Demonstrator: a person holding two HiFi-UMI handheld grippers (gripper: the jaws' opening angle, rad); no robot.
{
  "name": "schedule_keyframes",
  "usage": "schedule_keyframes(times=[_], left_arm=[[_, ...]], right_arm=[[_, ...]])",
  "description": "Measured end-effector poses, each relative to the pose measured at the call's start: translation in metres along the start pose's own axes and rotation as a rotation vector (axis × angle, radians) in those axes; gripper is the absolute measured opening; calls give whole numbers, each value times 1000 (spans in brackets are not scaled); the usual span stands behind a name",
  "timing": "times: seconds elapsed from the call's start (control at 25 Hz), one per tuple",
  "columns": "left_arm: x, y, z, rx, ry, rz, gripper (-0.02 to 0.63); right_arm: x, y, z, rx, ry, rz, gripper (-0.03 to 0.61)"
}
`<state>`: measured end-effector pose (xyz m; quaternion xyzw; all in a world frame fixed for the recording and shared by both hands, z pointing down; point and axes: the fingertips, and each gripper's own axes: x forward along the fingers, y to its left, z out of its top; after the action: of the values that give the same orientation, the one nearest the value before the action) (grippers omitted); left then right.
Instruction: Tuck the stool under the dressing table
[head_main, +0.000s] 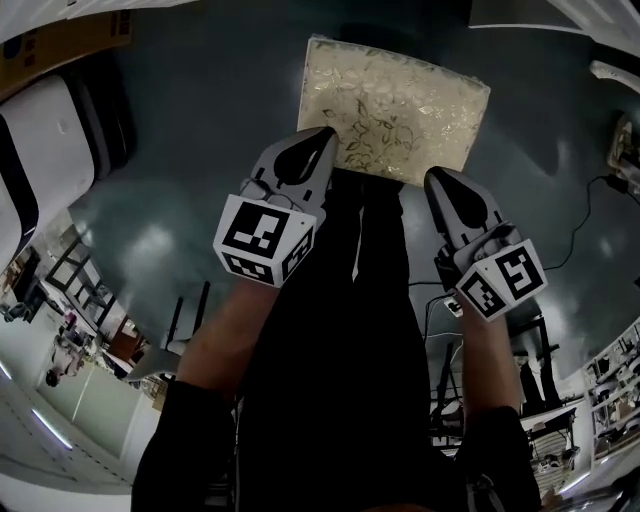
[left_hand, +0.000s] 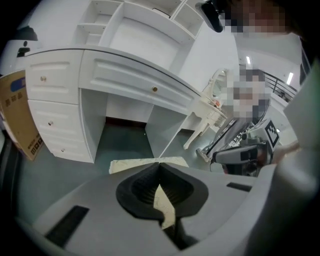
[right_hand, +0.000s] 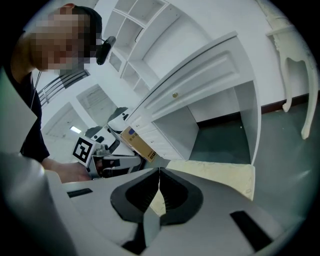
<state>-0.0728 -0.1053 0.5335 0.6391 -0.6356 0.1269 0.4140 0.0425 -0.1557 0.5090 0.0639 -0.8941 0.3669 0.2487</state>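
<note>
The stool (head_main: 395, 105) has a cream cushion with a floral pattern and stands on the dark floor ahead of me. My left gripper (head_main: 325, 135) is shut and empty, its tip at the cushion's near left corner. My right gripper (head_main: 437, 177) is also shut and empty, just short of the cushion's near right corner. In the left gripper view the cushion (left_hand: 135, 164) lies right past the closed tips (left_hand: 160, 162), and the white dressing table (left_hand: 125, 70) with its open knee space stands behind it. The right gripper view shows the cushion (right_hand: 220, 172) and the dressing table (right_hand: 200, 85) beyond its shut tips (right_hand: 159, 172).
A cardboard box (left_hand: 20, 115) leans beside the table's drawer unit. A white piece with curved legs (right_hand: 295, 60) stands to the table's right. Cables (head_main: 590, 220) trail on the floor at right, and a white appliance (head_main: 50, 150) sits at left.
</note>
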Motion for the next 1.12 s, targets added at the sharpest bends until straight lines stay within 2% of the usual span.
schedule_keyframes(times=[0.2,0.36,0.52,0.56,0.6,0.64,0.72,0.88,0.96,1.12], left_arm=[[11,30,-22,-38,5,50,6],[18,48,-35,-17,32,86,12],[25,58,-49,-17,65,80,97],[28,60,-55,-30,82,76,140],[31,62,-61,-43,101,72,214],[34,64,-67,-56,120,71,269],[39,67,-78,-81,148,75,321],[53,76,-96,-119,184,98,399],[60,82,-105,-131,196,111,425],[72,91,-113,-143,204,130,463]], right_arm=[[15,-9,-11,45,9,21,21],[22,-25,-16,13,16,-3,23],[28,-47,-28,17,31,-56,31],[29,-52,-33,26,44,-63,81],[31,-56,-38,38,62,-67,173],[32,-59,-44,47,81,-70,230],[34,-67,-54,41,114,-92,276],[29,-95,-68,-27,155,-224,375],[27,-107,-75,-9,163,-266,418],[22,-129,-90,32,171,-323,453]])
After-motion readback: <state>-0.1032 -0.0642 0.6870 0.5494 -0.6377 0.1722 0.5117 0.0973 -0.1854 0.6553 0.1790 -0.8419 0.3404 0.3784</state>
